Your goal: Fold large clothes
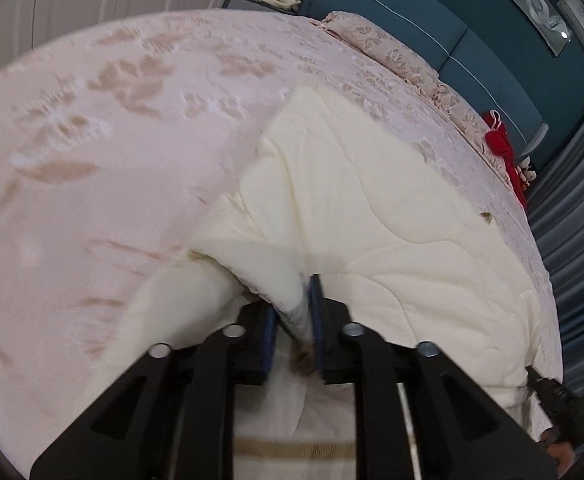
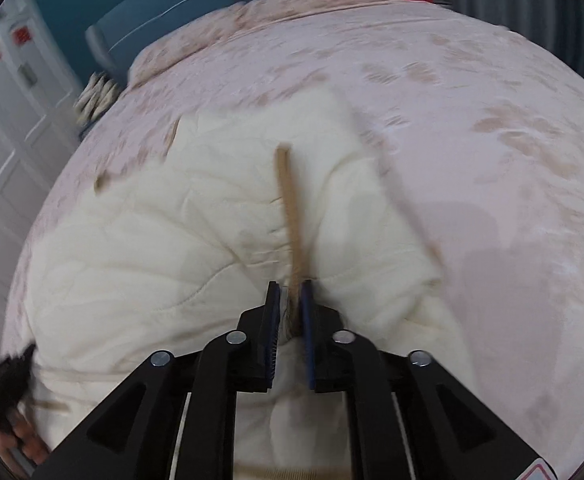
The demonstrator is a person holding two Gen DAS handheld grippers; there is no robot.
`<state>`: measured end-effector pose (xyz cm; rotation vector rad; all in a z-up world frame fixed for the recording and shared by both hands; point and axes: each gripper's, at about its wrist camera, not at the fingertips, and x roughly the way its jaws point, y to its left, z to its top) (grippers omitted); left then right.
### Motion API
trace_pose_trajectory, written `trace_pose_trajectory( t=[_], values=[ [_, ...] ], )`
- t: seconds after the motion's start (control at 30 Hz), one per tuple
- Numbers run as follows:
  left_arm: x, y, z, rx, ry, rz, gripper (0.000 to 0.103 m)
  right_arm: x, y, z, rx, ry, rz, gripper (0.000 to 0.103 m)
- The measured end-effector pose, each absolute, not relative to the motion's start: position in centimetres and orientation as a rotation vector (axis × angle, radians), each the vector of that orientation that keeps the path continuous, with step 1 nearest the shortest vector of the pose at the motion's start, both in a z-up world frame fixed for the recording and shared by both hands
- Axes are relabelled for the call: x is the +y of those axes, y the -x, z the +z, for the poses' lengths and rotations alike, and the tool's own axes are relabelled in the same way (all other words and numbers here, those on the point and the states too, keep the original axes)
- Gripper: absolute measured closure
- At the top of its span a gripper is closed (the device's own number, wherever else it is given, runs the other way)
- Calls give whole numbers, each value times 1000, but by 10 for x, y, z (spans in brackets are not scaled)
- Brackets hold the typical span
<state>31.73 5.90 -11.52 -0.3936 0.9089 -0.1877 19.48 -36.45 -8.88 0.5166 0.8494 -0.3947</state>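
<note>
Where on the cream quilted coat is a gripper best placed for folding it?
On a thin edge, approached from the near side along the bed. The cream quilted coat is puffy and lies spread on the pink floral bedspread; its tan-trimmed edge stands up as a ridge, and there the right gripper is shut. The left gripper pinches a gathered fold likewise.

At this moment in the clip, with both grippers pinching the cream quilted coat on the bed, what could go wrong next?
1. The right gripper pinches mostly the tan trim strip, so the thin hold could slip when lifted.
2. The left gripper grips a bunched fold of the cream coat; the fold may come out uneven.
3. The coat could drag and wrinkle the pink bedspread.
</note>
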Motion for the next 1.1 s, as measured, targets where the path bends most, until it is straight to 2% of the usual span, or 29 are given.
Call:
trace_pose_trajectory(
  t=[0.13,0.3,0.4,0.57,0.7,1.1],
  values=[
    [78,-297,-65,800,355,-168,77,-339,-175,-33,720,-486,-370,84],
    [58,-319,-27,750,339,-190,76,-266,-219,-17,748,-326,-177,85],
    [30,-338,-42,823,281,-222,76,-226,-247,-35,794,-255,-103,85],
    [6,-352,-100,948,213,-201,77,-212,-267,-84,924,-245,-82,88],
    [9,-338,-116,921,174,-200,77,-215,-253,-108,948,-251,-68,95],
    [13,-316,-131,884,135,-207,78,-217,-233,-127,935,-377,-66,96]
  ],
)
